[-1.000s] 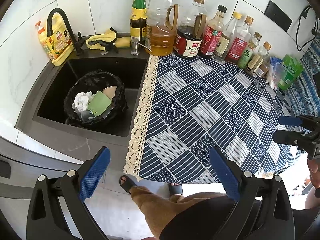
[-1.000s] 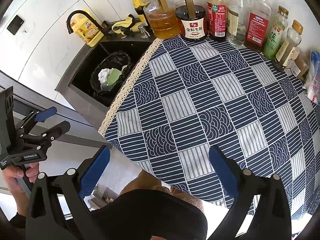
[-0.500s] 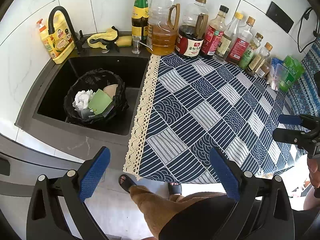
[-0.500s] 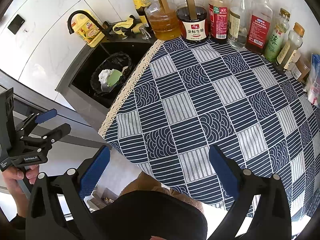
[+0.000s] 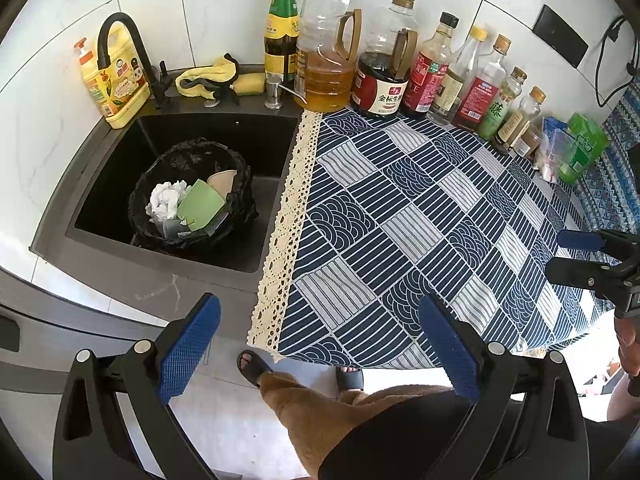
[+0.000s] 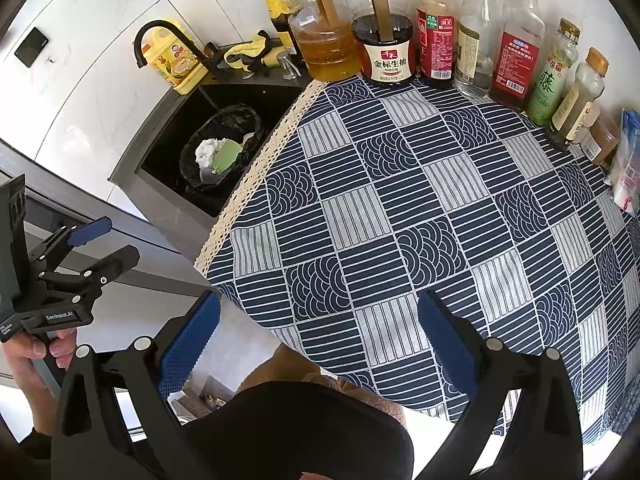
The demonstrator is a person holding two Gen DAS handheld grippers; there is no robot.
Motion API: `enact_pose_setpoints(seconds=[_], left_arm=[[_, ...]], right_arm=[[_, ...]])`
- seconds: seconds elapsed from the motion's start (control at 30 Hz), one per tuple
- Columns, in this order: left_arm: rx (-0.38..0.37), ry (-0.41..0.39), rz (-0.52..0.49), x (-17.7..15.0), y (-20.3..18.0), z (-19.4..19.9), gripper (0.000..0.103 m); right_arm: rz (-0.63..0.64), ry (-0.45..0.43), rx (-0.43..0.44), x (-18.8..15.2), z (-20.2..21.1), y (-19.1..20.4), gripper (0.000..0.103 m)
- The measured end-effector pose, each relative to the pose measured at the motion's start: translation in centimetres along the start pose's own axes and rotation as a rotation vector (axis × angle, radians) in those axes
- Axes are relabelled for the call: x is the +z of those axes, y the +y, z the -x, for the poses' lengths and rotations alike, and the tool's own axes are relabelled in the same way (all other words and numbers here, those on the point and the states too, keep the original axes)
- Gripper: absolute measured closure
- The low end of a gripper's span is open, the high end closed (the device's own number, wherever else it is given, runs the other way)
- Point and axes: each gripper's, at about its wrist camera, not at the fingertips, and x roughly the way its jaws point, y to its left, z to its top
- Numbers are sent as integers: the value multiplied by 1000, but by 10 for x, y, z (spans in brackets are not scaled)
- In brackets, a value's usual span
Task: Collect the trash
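Trash: crumpled white paper [image 5: 166, 199] and green card [image 5: 200, 209] lie in the black-lined bin [image 5: 188, 160] inside the dark sink [image 5: 276, 136], ahead and left of both grippers
Left gripper [image 5: 316, 344]: jaws wide, empty, held above the counter's front edge
Right gripper [image 6: 318, 344]: jaws wide, empty
Surface: blue patterned cloth [image 5: 420, 216], bare
Room: bottles [image 5: 380, 76] along the white tiled wall

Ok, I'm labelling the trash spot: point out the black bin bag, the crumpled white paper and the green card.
black bin bag [image 5: 192, 152], left wrist view, far rim.
crumpled white paper [image 5: 166, 199], left wrist view, middle of wad.
green card [image 5: 200, 209], left wrist view, flat face.
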Motion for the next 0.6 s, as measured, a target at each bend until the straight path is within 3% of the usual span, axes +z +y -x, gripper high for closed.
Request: enact_pose_setpoints(seconds=[0.6], left_arm=[[8,-13,11,-1,2,2,7]], right_arm=[[6,0,-3,-1,0,2,5]])
